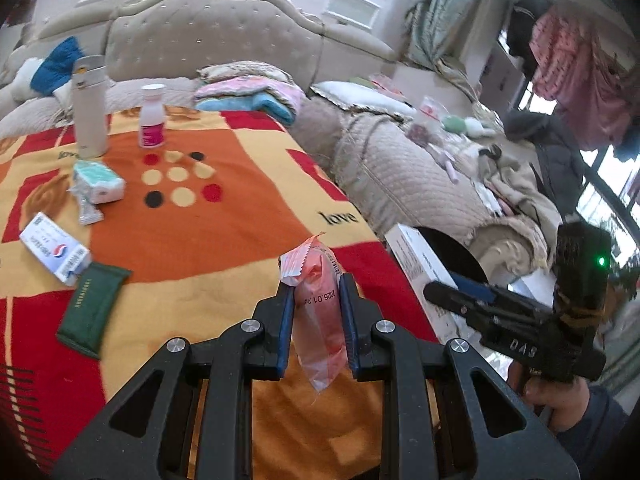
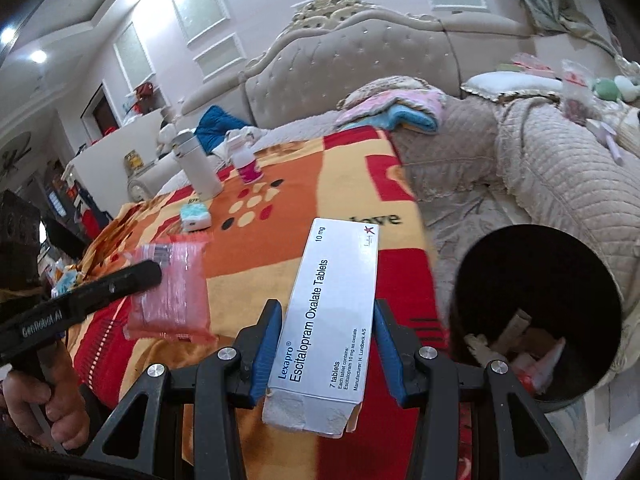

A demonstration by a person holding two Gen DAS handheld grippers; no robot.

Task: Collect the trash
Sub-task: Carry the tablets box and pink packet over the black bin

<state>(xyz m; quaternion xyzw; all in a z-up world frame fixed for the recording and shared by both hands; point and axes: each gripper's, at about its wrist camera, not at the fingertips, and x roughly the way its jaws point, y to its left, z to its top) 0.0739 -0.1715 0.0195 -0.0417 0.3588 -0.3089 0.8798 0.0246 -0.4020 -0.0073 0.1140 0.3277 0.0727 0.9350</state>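
My left gripper (image 1: 316,292) is shut on a pink plastic wrapper (image 1: 320,320) and holds it above the orange, red and yellow blanket (image 1: 224,232). The wrapper also shows in the right wrist view (image 2: 172,292) beside the left gripper (image 2: 154,270). My right gripper (image 2: 326,320) is shut on a white Lexapro tablet box (image 2: 332,316) held over the blanket's right part. A black round bin (image 2: 536,308) with several scraps inside stands just right of the box. In the left wrist view the right gripper (image 1: 440,292) and the box (image 1: 416,256) are by the bin (image 1: 452,256).
On the blanket lie a green pouch (image 1: 94,308), a white and blue box (image 1: 54,254), a tissue pack (image 1: 100,180), a crumpled wrapper (image 1: 86,204), a pink-labelled bottle (image 1: 152,116) and a white flask (image 1: 89,106). A quilted beige bed (image 2: 540,168) with clutter lies right.
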